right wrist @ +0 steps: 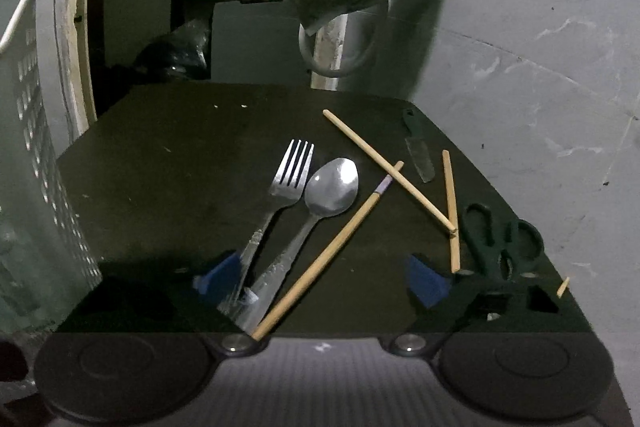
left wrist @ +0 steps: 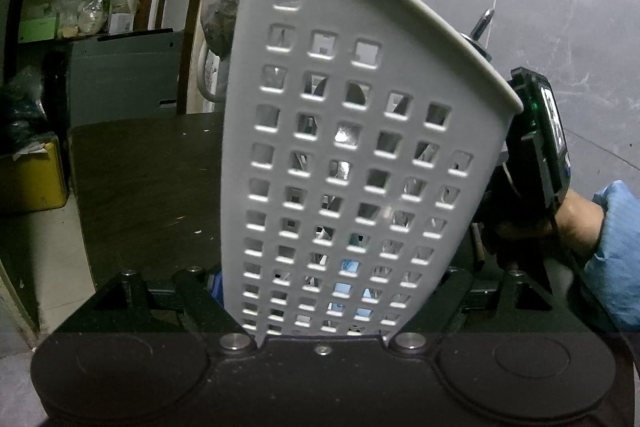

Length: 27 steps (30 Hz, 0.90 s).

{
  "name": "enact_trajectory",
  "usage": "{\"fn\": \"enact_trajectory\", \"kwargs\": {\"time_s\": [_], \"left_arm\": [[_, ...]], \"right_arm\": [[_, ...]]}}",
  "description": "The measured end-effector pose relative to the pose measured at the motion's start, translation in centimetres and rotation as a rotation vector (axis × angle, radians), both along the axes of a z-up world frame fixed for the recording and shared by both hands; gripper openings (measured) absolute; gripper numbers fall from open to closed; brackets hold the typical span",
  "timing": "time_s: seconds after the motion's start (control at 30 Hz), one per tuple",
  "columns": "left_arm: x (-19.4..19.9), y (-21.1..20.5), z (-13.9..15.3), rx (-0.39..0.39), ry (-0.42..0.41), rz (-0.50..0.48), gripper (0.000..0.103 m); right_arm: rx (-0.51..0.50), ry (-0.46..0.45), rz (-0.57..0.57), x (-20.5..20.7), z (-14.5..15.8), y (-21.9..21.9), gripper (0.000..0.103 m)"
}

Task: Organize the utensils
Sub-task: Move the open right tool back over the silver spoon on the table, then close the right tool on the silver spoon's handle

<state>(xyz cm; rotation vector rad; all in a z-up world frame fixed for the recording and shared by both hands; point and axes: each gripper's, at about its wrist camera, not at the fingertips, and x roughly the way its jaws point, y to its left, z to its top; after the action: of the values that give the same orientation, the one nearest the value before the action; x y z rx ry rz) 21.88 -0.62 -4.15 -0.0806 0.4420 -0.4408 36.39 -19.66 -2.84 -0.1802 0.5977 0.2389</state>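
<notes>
The left tool is clamped on the white caddy, tilted above the tabletop. The right tool hangs with jaws apart around the fork and spoon handles. The pick-up step is in hand; next it must close on one handle beside the spoon.

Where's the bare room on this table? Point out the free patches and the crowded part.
Free: the dark table left of the fork, running to the white basket, and the far strip behind the fork's tines. Crowded: the right half, where spoon, crossed chopsticks, knife and scissors lie close together.
</notes>
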Motion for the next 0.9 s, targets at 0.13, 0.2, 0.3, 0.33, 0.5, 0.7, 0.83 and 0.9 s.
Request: {"fn": "enact_trajectory", "kwargs": {"time_s": [0.13,0.2,0.3,0.33,0.5,0.7,0.83,0.9], "left_arm": [[0.1,0.0,0.0,0.001,0.001,-0.001,0.081],[0.1,0.0,0.0,0.001,0.001,0.000,0.081],[0.1,0.0,0.0,0.000,0.001,0.000,0.081],[0.1,0.0,0.0,0.000,0.001,0.000,0.081],[0.1,0.0,0.0,0.000,0.001,-0.001,0.081],[0.1,0.0,0.0,0.000,0.001,-0.001,0.081],[0.1,0.0,0.0,0.001,0.001,-0.001,0.081],[0.1,0.0,0.0,0.002,0.001,0.000,0.081]], "right_arm": [[0.021,0.028,0.008,0.1,-0.1,-0.3,0.052],[0.033,0.035,0.012,-0.1,0.0,-0.6,0.035],[0.040,0.044,0.009,-0.5,0.1,-1.0,0.017],[0.040,0.046,0.010,-0.8,0.1,-1.2,0.015],[0.043,0.051,0.011,-2.8,0.1,-2.7,0.012],[0.042,0.080,0.003,-6.3,0.5,-4.2,0.013],[0.064,0.084,-0.005,-8.0,1.0,-4.7,0.026],[0.072,0.051,-0.002,-8.3,1.6,-4.6,0.035]]}}
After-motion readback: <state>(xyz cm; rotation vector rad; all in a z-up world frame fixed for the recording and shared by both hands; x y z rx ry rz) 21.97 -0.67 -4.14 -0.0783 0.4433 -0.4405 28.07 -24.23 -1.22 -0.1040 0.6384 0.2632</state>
